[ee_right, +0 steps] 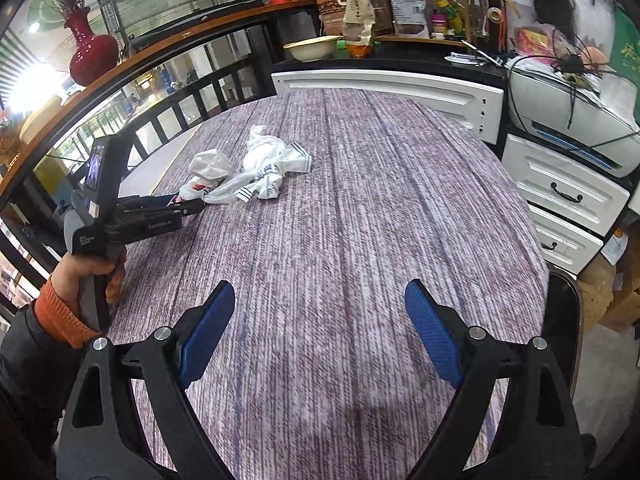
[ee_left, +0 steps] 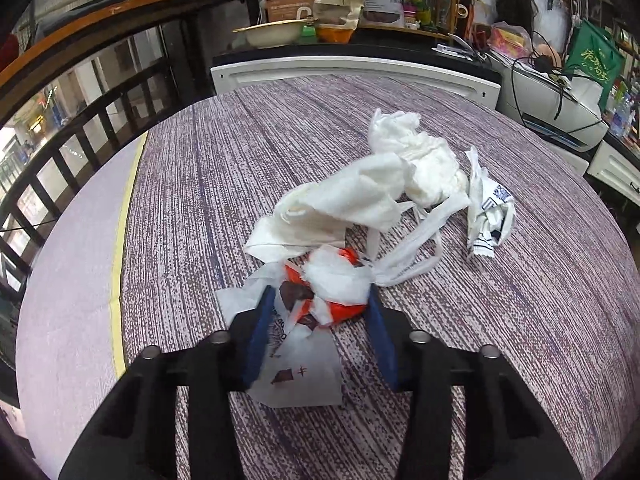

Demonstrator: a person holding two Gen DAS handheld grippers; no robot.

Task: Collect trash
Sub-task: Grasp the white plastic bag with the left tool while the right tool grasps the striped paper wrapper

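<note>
A pile of trash lies on the purple striped tablecloth. My left gripper has its blue pads on either side of a crumpled orange-and-white wrapper, partly closed around it; firm contact is unclear. Beyond it lie crumpled white tissues and a white plastic bag with blue print. In the right wrist view the same pile sits at the far left with the left gripper reaching into it. My right gripper is open and empty, low over bare cloth.
White drawers and a printer stand at the right. A counter with a bowl and packets runs along the back. A black railing and a red vase are at the left.
</note>
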